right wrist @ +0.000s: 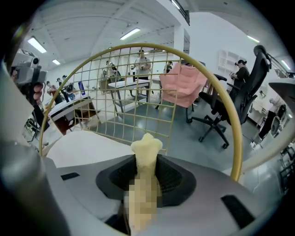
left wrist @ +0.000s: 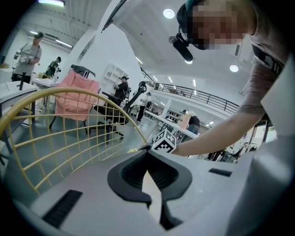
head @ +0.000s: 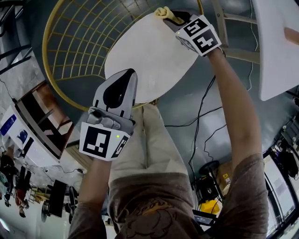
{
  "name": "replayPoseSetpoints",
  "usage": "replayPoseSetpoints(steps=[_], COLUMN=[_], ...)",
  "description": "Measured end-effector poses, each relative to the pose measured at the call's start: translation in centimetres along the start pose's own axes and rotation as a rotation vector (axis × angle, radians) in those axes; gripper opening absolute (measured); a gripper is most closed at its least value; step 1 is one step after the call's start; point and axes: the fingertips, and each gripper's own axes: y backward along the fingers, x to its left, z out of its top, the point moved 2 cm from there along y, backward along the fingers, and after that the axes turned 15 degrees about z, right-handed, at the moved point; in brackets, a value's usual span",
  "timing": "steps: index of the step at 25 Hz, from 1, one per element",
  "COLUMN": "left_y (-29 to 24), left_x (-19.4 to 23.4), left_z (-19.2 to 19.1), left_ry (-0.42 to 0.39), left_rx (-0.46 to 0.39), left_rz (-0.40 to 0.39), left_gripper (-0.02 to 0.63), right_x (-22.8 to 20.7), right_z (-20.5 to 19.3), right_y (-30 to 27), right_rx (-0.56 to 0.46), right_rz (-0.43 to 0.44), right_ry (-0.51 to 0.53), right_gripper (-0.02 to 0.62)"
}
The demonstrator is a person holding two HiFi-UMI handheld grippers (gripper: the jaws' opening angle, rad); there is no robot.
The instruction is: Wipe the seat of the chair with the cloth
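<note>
Grey workshop floor surrounds the chair, whose white seat (head: 149, 60) has the yellow cloth (head: 167, 13) at its far edge, clamped in the right gripper (head: 177, 18); I would press it flat and sweep nearward in overlapping strokes, keeping the left gripper (head: 126, 77), its 2 jaws together on nothing, clear.

The cloth (head: 166, 12) is held between the right tongs (head: 177, 18) at the far edge of the seat (head: 154, 56). The left tongs (head: 126, 74) are set over its near edge. The wire backrest (head: 74, 51) is placed left of the seat.
</note>
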Motion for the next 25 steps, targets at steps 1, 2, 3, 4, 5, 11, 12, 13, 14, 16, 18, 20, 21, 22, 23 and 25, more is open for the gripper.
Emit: replayPoseSetpoints(steps=[1, 2, 3, 4, 5, 11, 12, 13, 14, 16, 18, 20, 21, 22, 23, 25], left_y=[-0.2, -0.3, -0.3, -0.3, -0.3, -0.7, -0.7, -0.7, -0.6, -0.7, -0.6, -0.5, -0.4, -0.4, -0.3, -0.2], left_x=[0.0, 0.1, 0.3, 0.6, 0.9, 1.1, 1.1, 1.1, 1.1, 0.9, 0.6, 0.3, 0.2, 0.1, 0.1, 0.0], left_z=[0.1, 0.1, -0.1, -0.3, -0.4, -0.8, -0.9, -0.9, -1.0, -1.0, -1.0, -1.2, -1.3, -1.3, -1.4, -1.5], left_ry=[-0.001, -0.003, -0.004, -0.006, -0.006, -0.005, -0.005, -0.004, -0.004, -0.004, -0.006, -0.007, -0.006, -0.006, -0.006, -0.007], left_rx=[0.001, 0.002, 0.003, 0.004, 0.006, 0.026, 0.027, 0.029, 0.031, 0.033, 0.034, 0.036, 0.036, 0.036, 0.036, 0.035], left_rz=[-0.001, -0.004, -0.006, -0.008, -0.009, -0.013, -0.013, -0.012, -0.013, -0.018, -0.026, -0.032, -0.034, -0.035, -0.036, -0.036], left_gripper=[0.009, 0.009, 0.009, 0.009, 0.009, 0.009, 0.009, 0.009, 0.009, 0.009, 0.009, 0.009, 0.009, 0.009, 0.009, 0.008], right_x=[-0.2, -0.3, -0.2, -0.1, -0.1, 0.3, 0.4, 0.6, 0.9, 1.5, 2.4, 3.5, 4.0, 4.5, 5.0, 6.0], right_z=[-0.1, -0.3, -0.5, -0.7, -1.0, -2.3, -2.3, -2.4, -2.5, -2.9, -3.5, -4.3, -4.6, -5.0, -5.3, -6.1], right_y=[-0.2, -0.7, -1.2, -1.8, -2.3, -3.3, -3.4, -3.5, -3.6, -3.7, -3.7, -3.8, -3.8, -3.9, -3.9, -4.0], right_rx=[0.003, 0.01, 0.021, 0.035, 0.05, 0.078, 0.083, 0.089, 0.096, 0.111, 0.129, 0.145, 0.149, 0.152, 0.155, 0.164], right_rz=[0.001, 0.002, 0.002, 0.001, 0.002, 0.015, 0.019, 0.024, 0.03, 0.048, 0.072, 0.096, 0.106, 0.115, 0.123, 0.137], right_ry=[0.001, 0.001, 0.0, -0.003, -0.007, -0.029, -0.026, -0.023, -0.022, -0.017, -0.003, 0.009, 0.012, 0.014, 0.017, 0.022], right_gripper=[0.132, 0.131, 0.132, 0.132, 0.132, 0.132, 0.132, 0.132, 0.132, 0.132, 0.132, 0.132, 0.132, 0.132, 0.132, 0.132])
